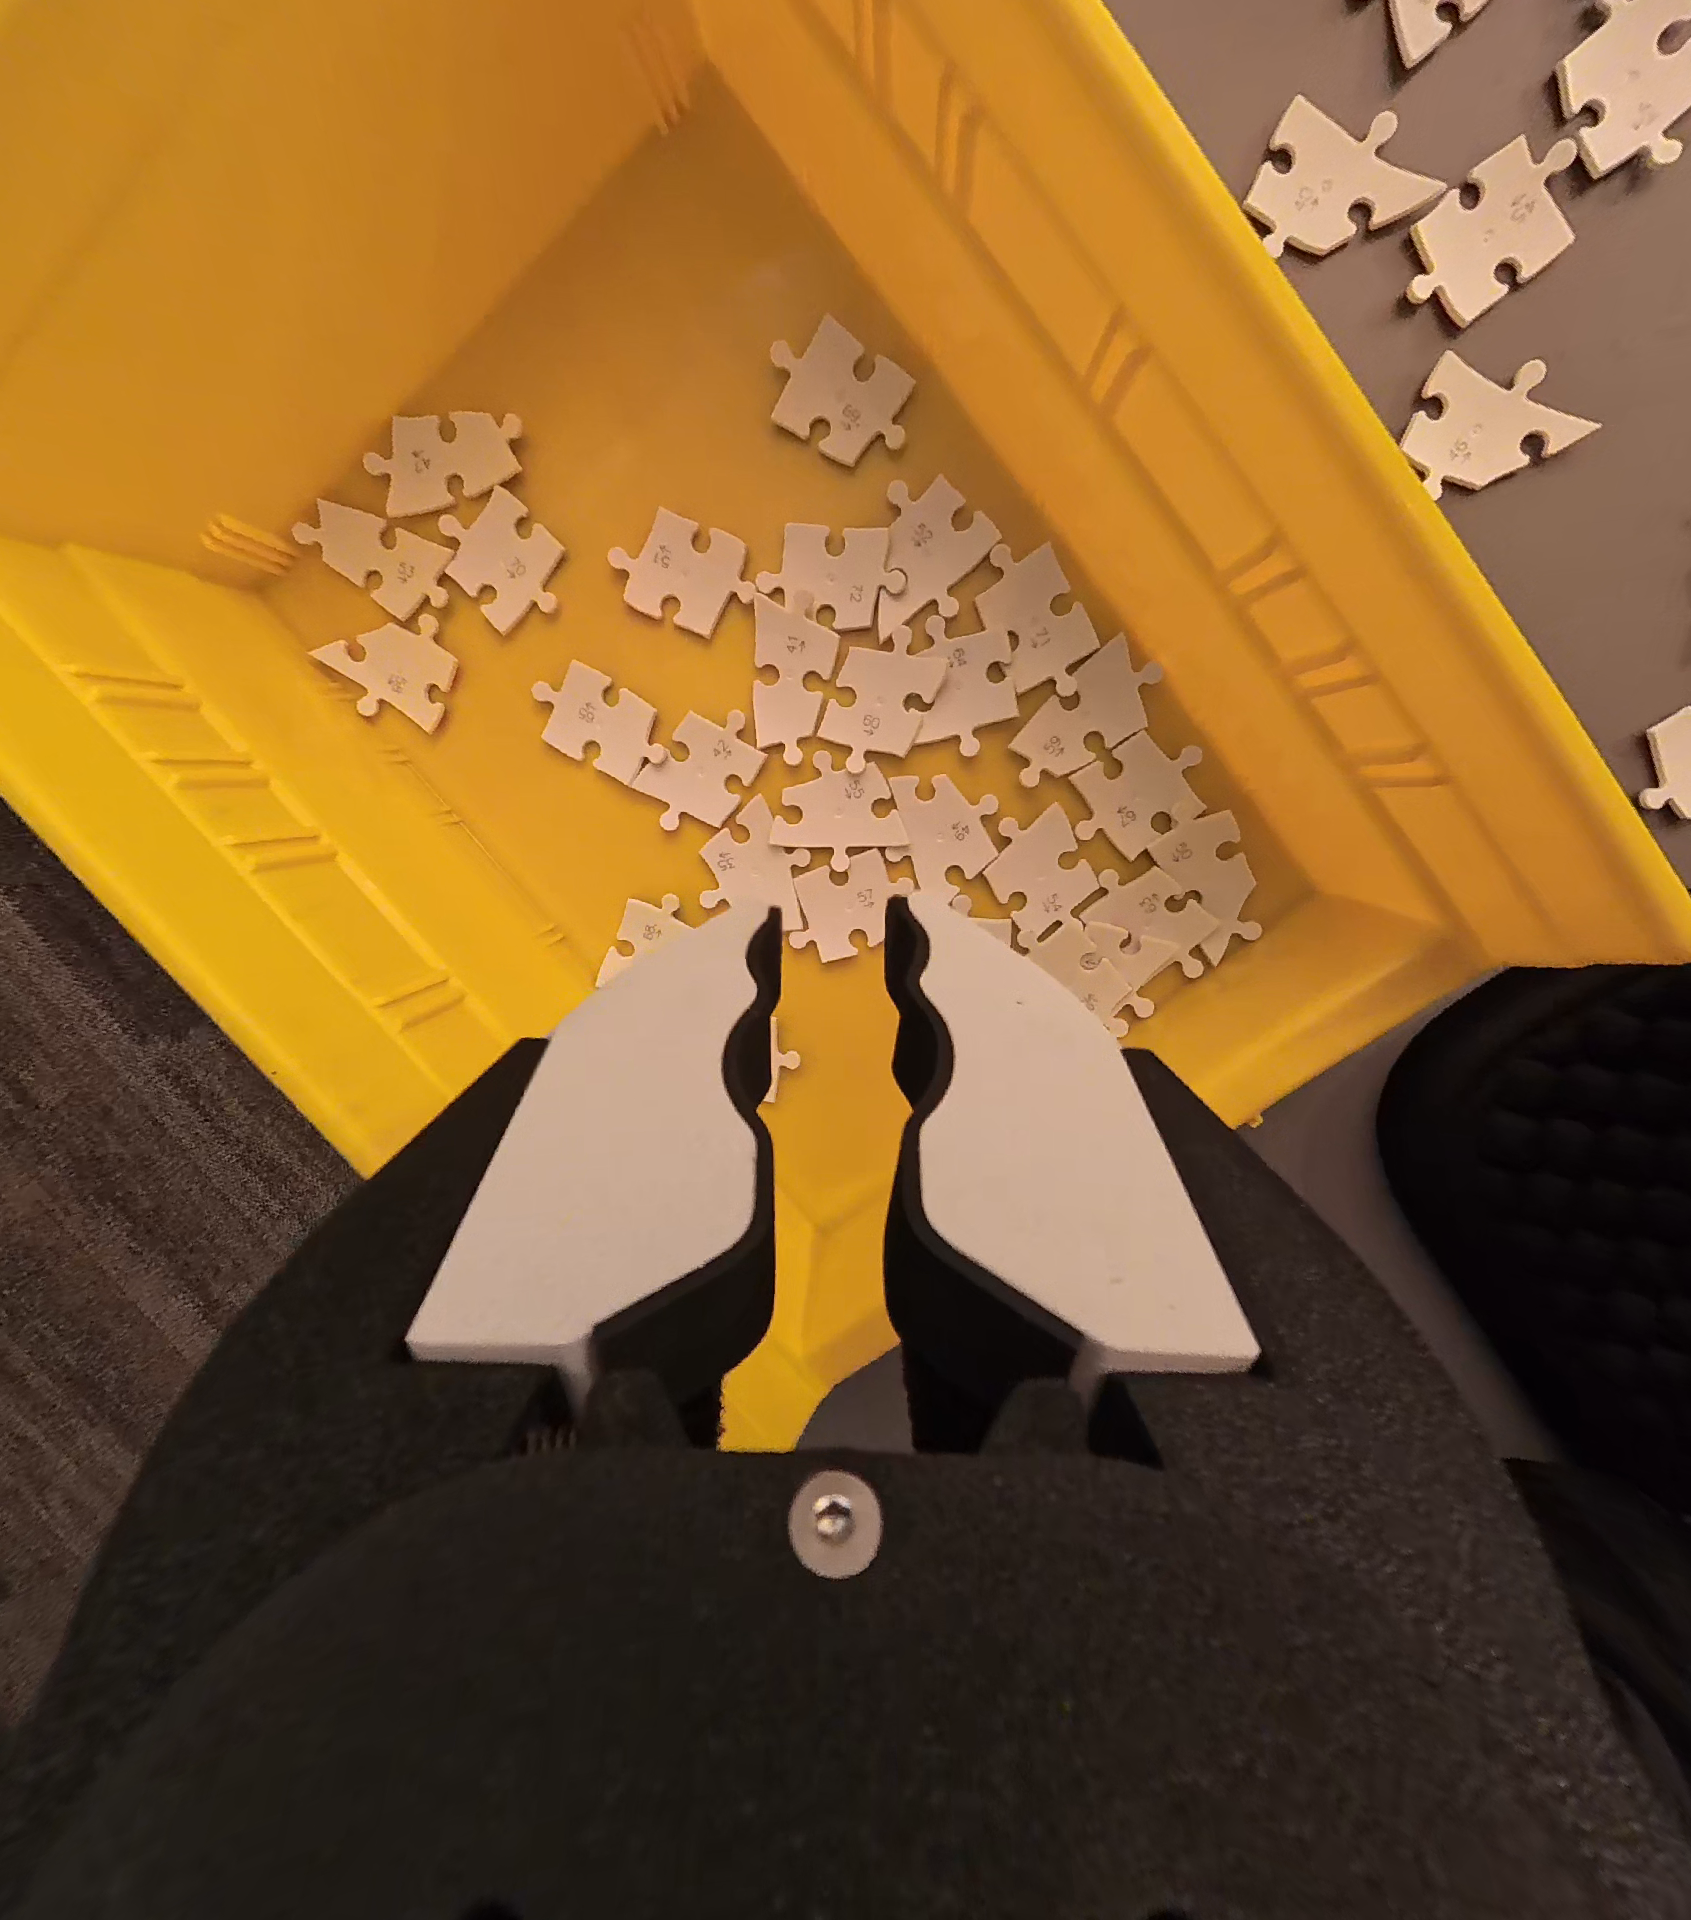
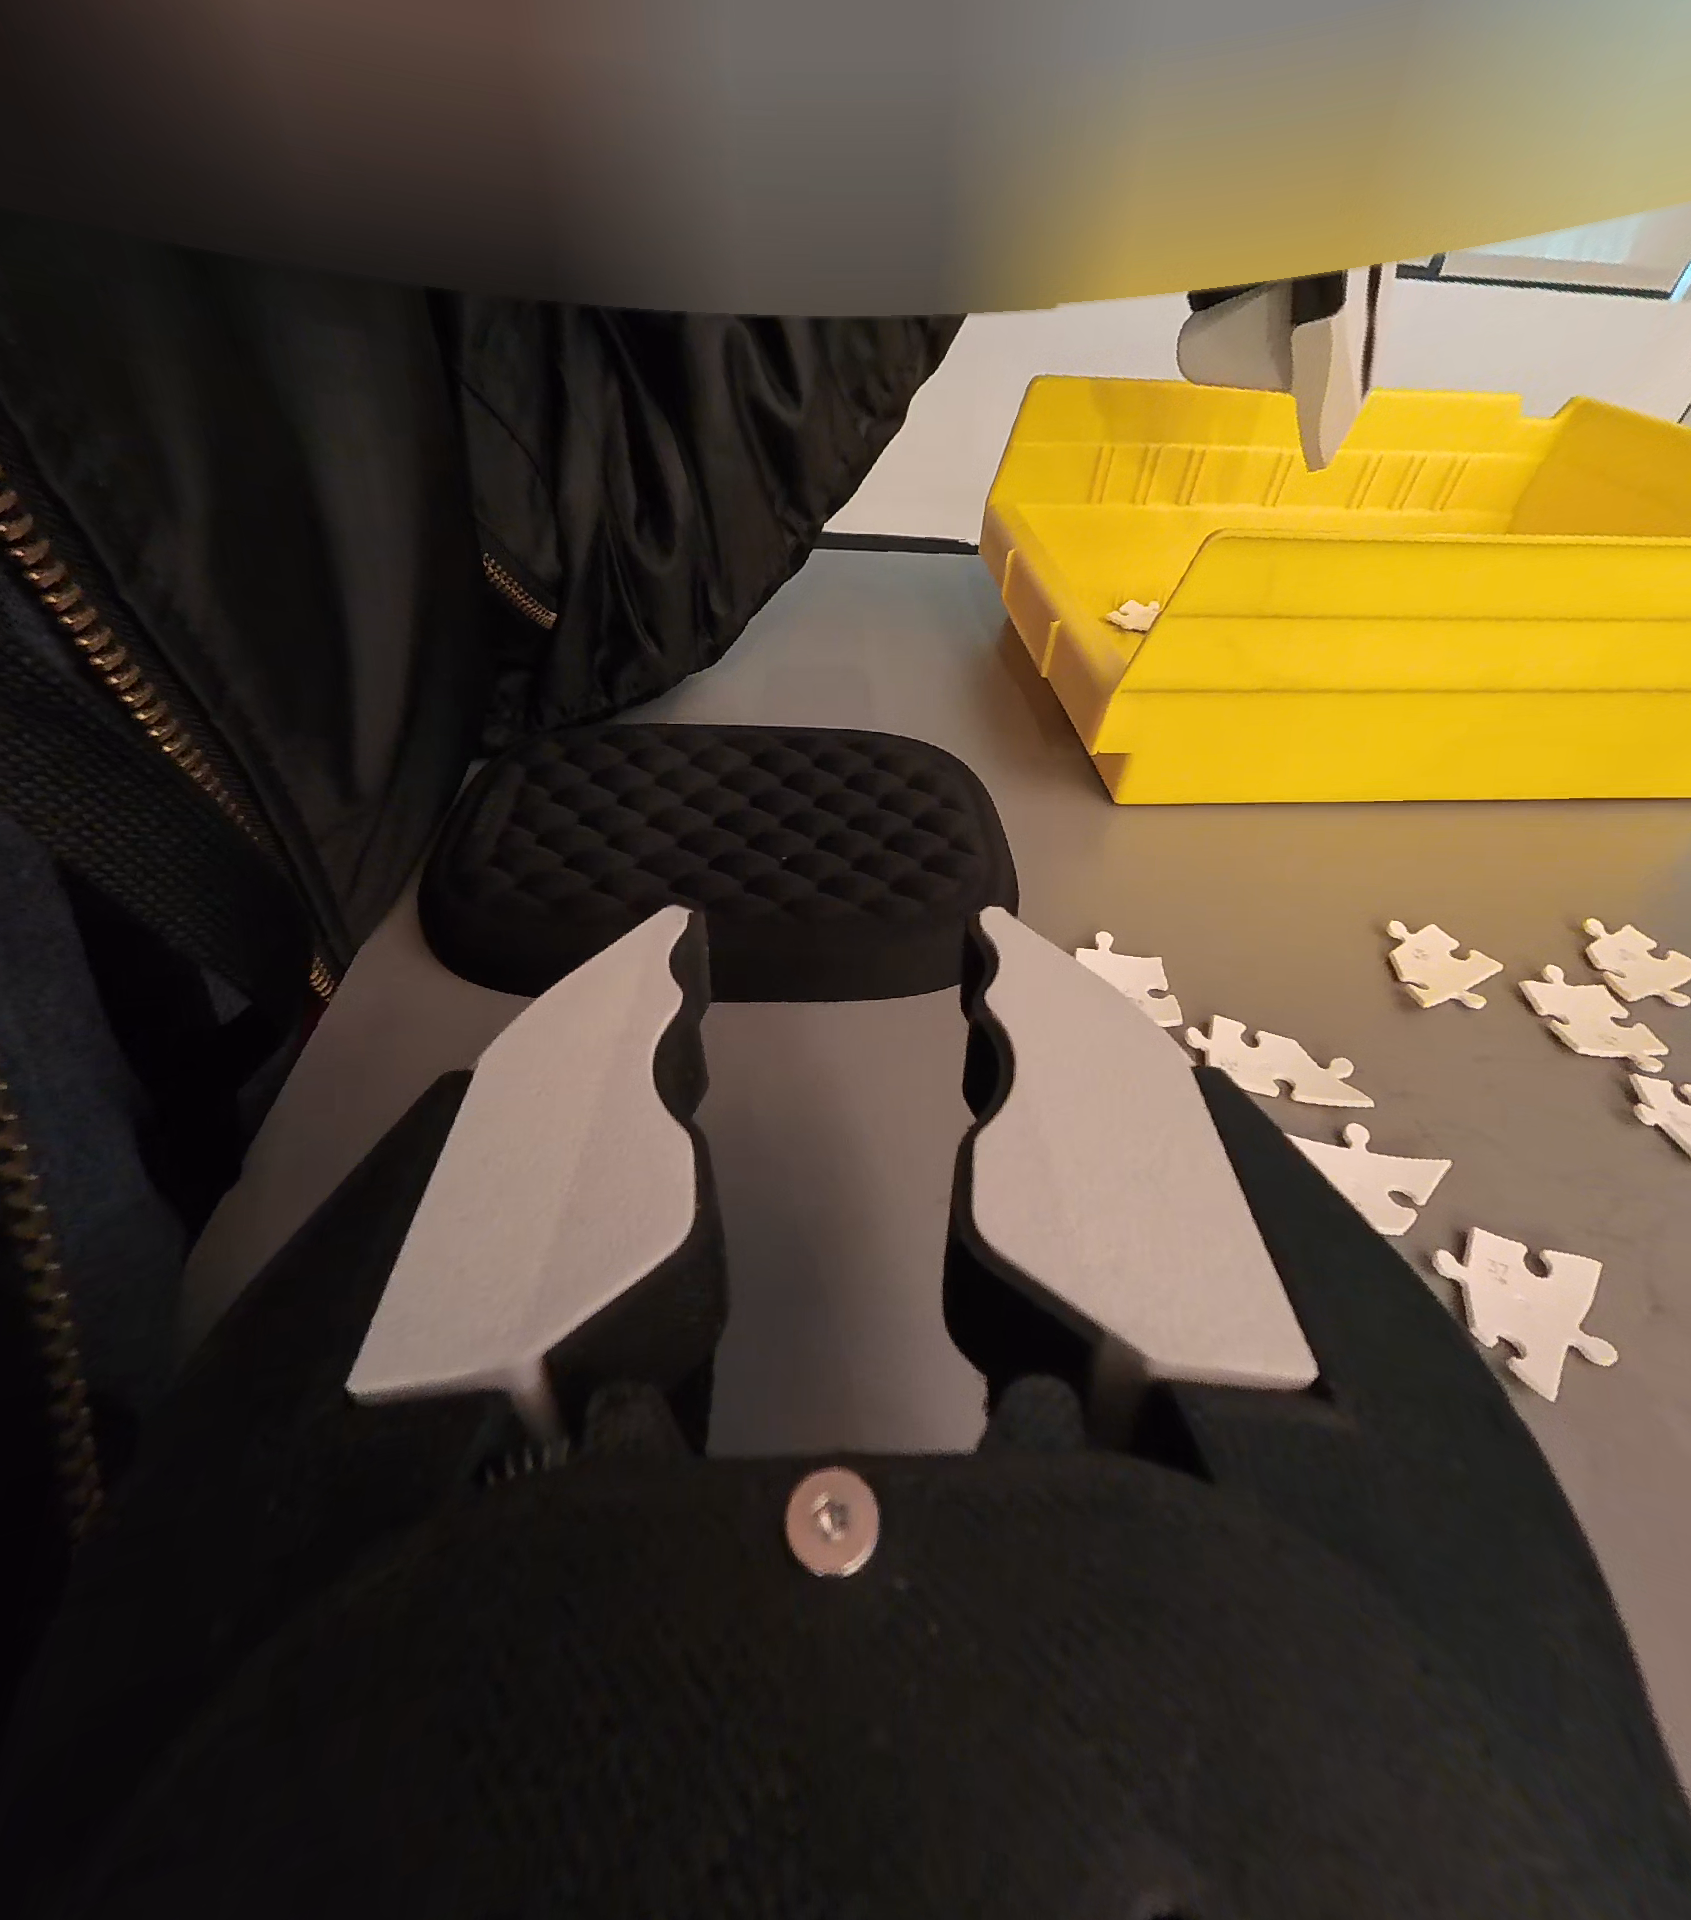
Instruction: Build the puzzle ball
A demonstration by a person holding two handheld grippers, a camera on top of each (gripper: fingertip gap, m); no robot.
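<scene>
Left hand-held gripper (image 1: pixel 830 914) slightly parted, empty, above pieces (image 1: pixel 862 727) in bin (image 1: pixel 197 260). Right hand-held gripper (image 2: pixel 833 935) wider apart, empty, left of loose pieces (image 2: pixel 1277 1060) on tabletop (image 2: pixel 1236 873).

Inside the yellow plastic bin (image 1: pixel 145 343), on its floor: a heap of pale flat puzzle pieces (image 1: pixel 924 727), crowded toward the right wall, a few scattered apart at the left. Bin on the grey worktop (image 2: pixel 1236 852). Right of the bin, on the worktop: more loose pale puzzle pieces (image 1: pixel 1485 229), spread well apart. Near the bin's front corner: a black quilted oval pad (image 2: pixel 716 842), just beside the worktop's edge.
</scene>
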